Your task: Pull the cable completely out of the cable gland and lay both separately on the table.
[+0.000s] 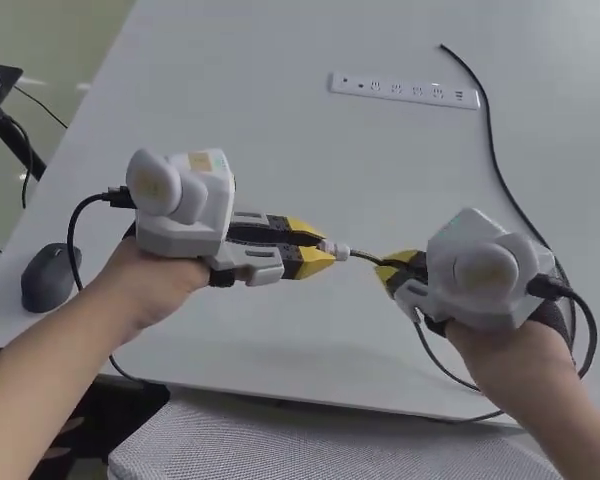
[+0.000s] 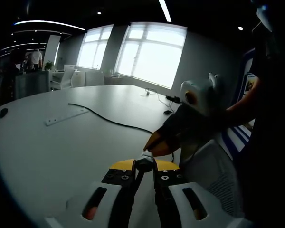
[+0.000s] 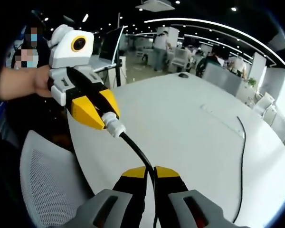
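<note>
My left gripper [image 1: 323,250] is clenched on the white cable gland [image 1: 338,251]. My right gripper [image 1: 390,268] is clamped on the black cable [image 1: 365,257], a short way from where it enters the gland. Both hang over the near edge of the table [image 1: 280,130], well on my side of the white power strip [image 1: 404,90]. The cable sits in the gland.

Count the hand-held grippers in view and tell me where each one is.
2. In the head view, the left hand-held gripper is left of centre, shut on the cable gland; the right hand-held gripper is lower right, shut on the cable.
</note>
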The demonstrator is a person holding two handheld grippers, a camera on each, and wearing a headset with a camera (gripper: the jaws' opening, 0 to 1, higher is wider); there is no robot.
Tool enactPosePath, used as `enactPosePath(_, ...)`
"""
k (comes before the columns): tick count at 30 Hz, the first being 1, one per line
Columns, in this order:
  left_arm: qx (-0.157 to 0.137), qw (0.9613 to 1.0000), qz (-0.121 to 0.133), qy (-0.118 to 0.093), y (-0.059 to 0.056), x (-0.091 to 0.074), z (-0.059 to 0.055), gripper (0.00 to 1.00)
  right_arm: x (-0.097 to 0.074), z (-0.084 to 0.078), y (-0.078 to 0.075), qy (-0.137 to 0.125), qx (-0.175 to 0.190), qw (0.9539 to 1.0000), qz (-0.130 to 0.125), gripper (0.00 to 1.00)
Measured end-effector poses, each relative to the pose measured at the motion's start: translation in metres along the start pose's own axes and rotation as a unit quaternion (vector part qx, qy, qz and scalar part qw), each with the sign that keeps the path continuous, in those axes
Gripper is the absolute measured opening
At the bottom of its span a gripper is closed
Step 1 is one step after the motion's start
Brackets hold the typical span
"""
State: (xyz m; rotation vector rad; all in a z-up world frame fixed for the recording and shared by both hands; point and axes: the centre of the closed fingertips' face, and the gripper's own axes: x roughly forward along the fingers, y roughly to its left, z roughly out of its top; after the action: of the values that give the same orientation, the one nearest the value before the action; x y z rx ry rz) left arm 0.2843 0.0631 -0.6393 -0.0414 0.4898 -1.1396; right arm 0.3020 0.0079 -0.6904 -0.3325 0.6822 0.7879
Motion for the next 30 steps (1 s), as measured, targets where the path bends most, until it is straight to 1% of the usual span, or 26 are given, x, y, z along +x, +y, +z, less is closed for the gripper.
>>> enactPosePath(2,-0.001,1.0000,0.000,0.001,0.000,0.000,0.000,0.14,0.001,-0.004,-0.001,0.001,0.023,0.9997,0.002,0.00)
enactPosePath(5,0.000,1.0000,-0.001,0.002,0.000,0.001,-0.001,0.14,0.003,-0.010,-0.005,0.006,0.046,0.9989,0.000,0.00)
enactPosePath(8,-0.001,1.0000,-0.001,0.002,0.000,0.001,-0.001,0.14,0.004,-0.018,-0.010,0.010,0.076,0.9971,-0.003,0.00)
enactPosePath(14,-0.004,1.0000,-0.001,-0.001,0.001,0.000,0.000,0.14,0.006,-0.033,-0.019,0.020,0.124,0.9921,-0.010,0.00)
enactPosePath(17,-0.003,1.0000,-0.001,-0.002,0.001,0.001,0.000,0.14,0.007,-0.040,-0.023,0.023,0.148,0.9886,-0.017,0.00)
enactPosePath(19,-0.002,1.0000,-0.001,-0.002,0.001,0.001,0.000,0.14,0.008,-0.047,-0.026,0.026,0.168,0.9851,-0.023,0.00)
enactPosePath(20,-0.003,1.0000,-0.001,-0.003,0.001,0.001,0.000,0.14,0.009,-0.052,-0.028,0.029,0.192,0.9806,-0.026,0.00)
enactPosePath(21,-0.003,1.0000,-0.002,-0.003,0.000,0.001,0.001,0.14,0.009,-0.054,-0.028,0.028,0.207,0.9777,-0.025,0.00)
enactPosePath(22,-0.002,1.0000,-0.002,-0.003,0.000,0.001,0.001,0.14,0.009,-0.058,-0.030,0.027,0.226,0.9734,-0.026,0.01)
enactPosePath(23,-0.002,1.0000,-0.002,-0.003,0.000,0.001,0.001,0.14,0.009,-0.059,-0.031,0.028,0.232,0.9720,-0.026,0.01)
enactPosePath(24,-0.002,1.0000,-0.003,-0.004,-0.001,0.001,0.001,0.14,0.010,-0.059,-0.030,0.018,0.266,0.9637,-0.017,0.01)
enactPosePath(25,-0.002,1.0000,-0.003,-0.004,-0.001,0.001,0.001,0.14,0.010,-0.059,-0.029,0.014,0.284,0.9586,-0.013,0.01)
enactPosePath(26,0.000,1.0000,-0.004,-0.002,-0.001,0.002,0.000,0.14,0.010,-0.062,-0.031,0.018,0.292,0.9560,-0.015,0.01)
enactPosePath(27,0.001,1.0000,-0.004,-0.003,-0.002,0.002,0.000,0.14,0.010,-0.066,-0.033,0.022,0.280,0.9594,-0.021,0.01)
enactPosePath(28,-0.002,1.0000,-0.004,-0.004,-0.002,0.002,0.001,0.14,0.010,-0.067,-0.033,0.021,0.286,0.9578,-0.022,0.01)
enactPosePath(29,-0.002,1.0000,-0.004,-0.004,-0.002,0.002,0.001,0.14,0.010,-0.068,-0.034,0.018,0.297,0.9543,-0.022,0.01)
enactPosePath(30,-0.001,1.0000,-0.004,-0.004,-0.002,0.002,0.000,0.14,0.010,-0.070,-0.034,0.019,0.303,0.9527,-0.022,0.01)
